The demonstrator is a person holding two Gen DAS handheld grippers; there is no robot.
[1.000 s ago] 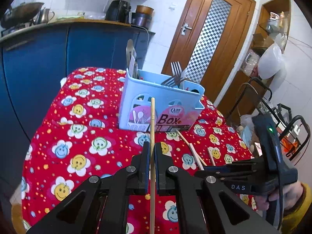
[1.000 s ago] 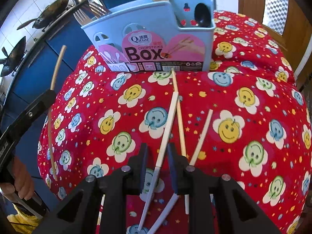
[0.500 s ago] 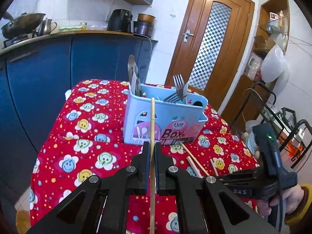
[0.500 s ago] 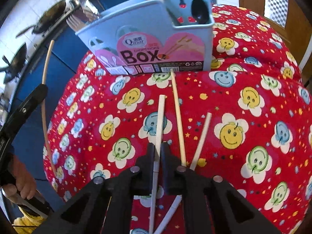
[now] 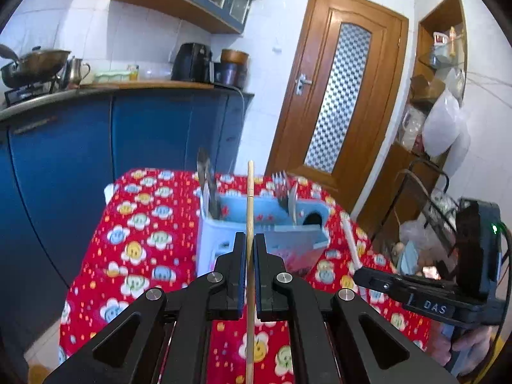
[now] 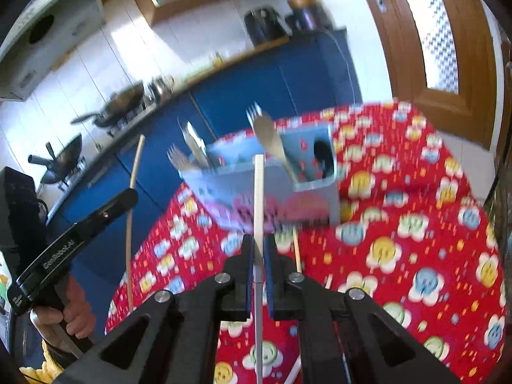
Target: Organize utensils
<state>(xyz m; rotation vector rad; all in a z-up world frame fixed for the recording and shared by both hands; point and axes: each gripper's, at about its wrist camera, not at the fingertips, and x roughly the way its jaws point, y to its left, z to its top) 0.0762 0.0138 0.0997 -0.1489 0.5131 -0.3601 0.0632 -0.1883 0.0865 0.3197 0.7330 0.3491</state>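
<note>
My left claw (image 5: 250, 256) is pinching a wooden chopstick (image 5: 250, 211), its two fingers pressed flat against the thin shaft. The stick runs straight up between them, and its tip stands in front of the pale blue utensil box (image 5: 256, 220) on the counter (image 5: 144, 224), which wears a red cloth printed with smiling flowers. From the right wrist view I see the same claw (image 6: 128, 196) off to the left, with that stick (image 6: 132, 192) jutting up past it and down below it, clear of the cloth.

My right claw (image 6: 259, 252) is clamped on a white chopstick (image 6: 258, 198). The stick rises between the fingers, and its squared end lines up with the front wall of the box (image 6: 313, 192). In the left wrist view the right claw (image 5: 360, 276) sits at the right edge, the white stick (image 5: 350, 243) slanting up from it just beside the box.

The box holds forks (image 6: 179, 156), a wooden spoon (image 6: 268, 137) and a dark spoon (image 6: 320, 152) in separate compartments. Another wooden chopstick (image 6: 297, 252) lies on the cloth just right of my right claw's fingers. The right view is blurred.
</note>
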